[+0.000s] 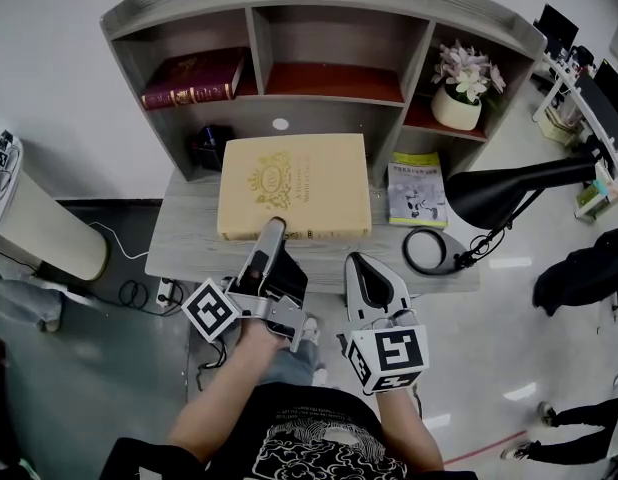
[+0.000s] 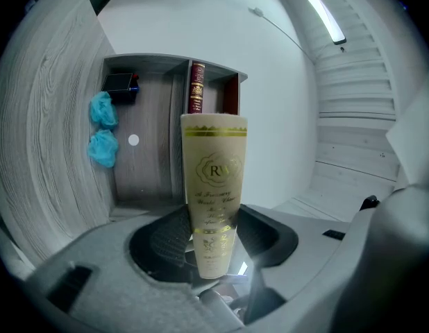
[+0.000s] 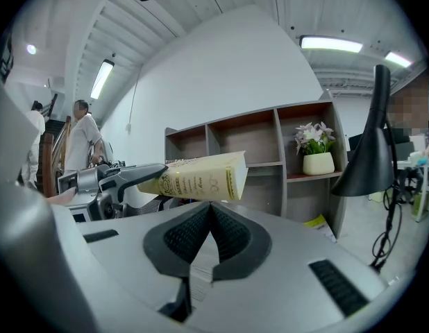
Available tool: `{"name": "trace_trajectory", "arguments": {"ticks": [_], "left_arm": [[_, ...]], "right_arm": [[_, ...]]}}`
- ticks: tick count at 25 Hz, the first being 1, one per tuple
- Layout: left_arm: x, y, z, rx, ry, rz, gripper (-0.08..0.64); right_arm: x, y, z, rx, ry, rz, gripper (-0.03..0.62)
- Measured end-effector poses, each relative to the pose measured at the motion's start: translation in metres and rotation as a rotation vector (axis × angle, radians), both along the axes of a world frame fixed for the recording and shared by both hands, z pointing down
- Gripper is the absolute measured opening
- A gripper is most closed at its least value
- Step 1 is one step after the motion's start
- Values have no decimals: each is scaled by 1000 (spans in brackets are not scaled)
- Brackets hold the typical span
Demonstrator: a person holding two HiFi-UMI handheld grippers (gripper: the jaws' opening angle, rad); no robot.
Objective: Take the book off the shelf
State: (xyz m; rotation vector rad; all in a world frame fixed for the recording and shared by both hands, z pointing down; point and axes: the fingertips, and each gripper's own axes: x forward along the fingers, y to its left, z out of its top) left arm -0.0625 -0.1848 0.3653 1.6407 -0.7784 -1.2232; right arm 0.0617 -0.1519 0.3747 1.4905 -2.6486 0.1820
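A thick cream book with gold print [image 1: 294,186] lies flat in the air in front of the grey shelf unit [image 1: 319,108], above the desk [image 1: 189,238]. My left gripper [image 1: 272,230] is shut on its near edge; in the left gripper view the cream book [image 2: 213,186] stands between the jaws with both pads pressed on it. The right gripper view shows the cream book [image 3: 200,177] held level by the left gripper [image 3: 110,179]. My right gripper [image 1: 361,268] hovers at the desk's front edge, its pads [image 3: 228,238] closed together on nothing. A maroon book [image 1: 194,80] lies in the top left compartment.
A white pot of flowers [image 1: 459,98] stands in the right compartment. A green booklet [image 1: 417,190], a black desk lamp [image 1: 519,193] and a coiled cable [image 1: 426,251] occupy the desk's right end. A black object [image 1: 209,146] sits under the left shelf. People stand nearby [image 3: 82,137].
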Motion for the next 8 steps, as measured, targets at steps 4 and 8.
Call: {"name": "trace_trajectory", "arguments": {"ticks": [4, 8], "left_arm": [[2, 2, 0, -6, 4, 8, 199], [2, 1, 1, -10, 7, 9, 199]], "right_arm": [[0, 2, -1, 0, 3, 2, 15], [-1, 2, 1, -2, 3, 1, 15]]}}
